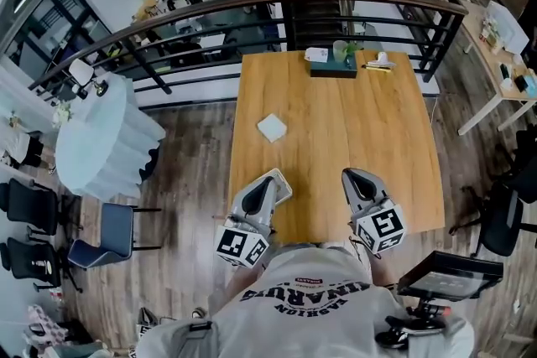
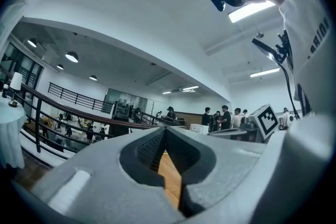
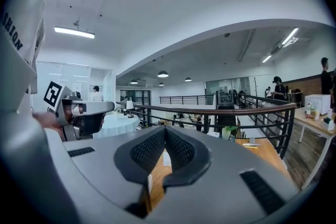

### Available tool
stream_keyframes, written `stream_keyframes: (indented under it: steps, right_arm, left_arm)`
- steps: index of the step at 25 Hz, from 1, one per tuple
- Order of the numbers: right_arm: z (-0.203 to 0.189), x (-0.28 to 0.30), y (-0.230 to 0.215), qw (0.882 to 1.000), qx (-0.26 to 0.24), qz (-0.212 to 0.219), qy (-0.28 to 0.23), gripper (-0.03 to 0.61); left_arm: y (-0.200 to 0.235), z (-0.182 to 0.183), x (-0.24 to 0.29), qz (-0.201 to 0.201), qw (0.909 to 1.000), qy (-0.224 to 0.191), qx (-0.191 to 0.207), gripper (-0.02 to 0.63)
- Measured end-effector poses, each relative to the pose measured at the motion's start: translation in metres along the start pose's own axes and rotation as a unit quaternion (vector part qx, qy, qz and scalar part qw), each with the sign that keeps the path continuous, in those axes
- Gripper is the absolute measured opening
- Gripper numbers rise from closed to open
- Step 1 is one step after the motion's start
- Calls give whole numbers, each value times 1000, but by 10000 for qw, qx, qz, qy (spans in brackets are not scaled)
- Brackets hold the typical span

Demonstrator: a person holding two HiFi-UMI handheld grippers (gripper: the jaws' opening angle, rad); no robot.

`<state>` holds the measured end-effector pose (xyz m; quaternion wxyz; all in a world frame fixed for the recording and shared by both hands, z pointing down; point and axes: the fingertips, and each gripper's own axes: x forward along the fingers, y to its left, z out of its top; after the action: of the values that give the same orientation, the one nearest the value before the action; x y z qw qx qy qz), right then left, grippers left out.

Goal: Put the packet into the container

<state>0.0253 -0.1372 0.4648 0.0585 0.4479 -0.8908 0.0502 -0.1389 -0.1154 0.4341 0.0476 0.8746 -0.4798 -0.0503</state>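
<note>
Left gripper point(image 1: 280, 177) and right gripper point(image 1: 349, 174), lower centre, both clenched empty; packet point(image 1: 271, 127) mid-table looks flat, light, limp, so probably best pinched by one edge.

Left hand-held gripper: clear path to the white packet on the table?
Probably yes. Only bare table lies between the left hand-held gripper and the packet ahead of it; nothing blocks the way. Its jaws are together, so they must open first.

Head cam: steeply down over table point(image 1: 336, 121), from above person point(image 1: 319, 306). Cams on left gripper point(image 1: 274, 179) & right gripper point(image 1: 351, 177) sit close behind jaws, facing approx. level toward railing point(image 3: 210, 109). All share table, railing.
</note>
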Motion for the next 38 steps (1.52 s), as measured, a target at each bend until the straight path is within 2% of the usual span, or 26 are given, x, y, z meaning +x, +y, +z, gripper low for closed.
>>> stream_keyframes:
  steps: [5,9,19,24,29,31,35,38]
  right_arm:
    - [0,10,14,9999,-14,-101,9,8]
    - [4,13,17,9999,-39,-106,16,8]
    - [12,15,16,10000,-41,-51,-55,8]
    - [11,12,5,10000,20,-18,-52,8]
    - [3,8,-8,9999,143,-67,37,8]
    - [2,5,-15,9998,161,-131,24,8]
    - [-4,-4,-31,9990,280,-351,15,8]
    - [-11,-13,-44,9979,353,-532,48,8]
  left_arm:
    - [21,-6,0,-120,9999,-37,-66,6]
    - [22,-1,4,-197,9998,-104,18,6]
    - [33,6,4,121,9996,-90,222,8]
    - [37,-4,15,212,9992,187,284,55]
    - [48,-15,28,198,9963,626,554,121]
    - [56,-17,35,227,9947,749,661,125]
    - [71,-24,53,226,9899,1062,907,151]
    - [83,-36,69,140,9836,1447,1070,192]
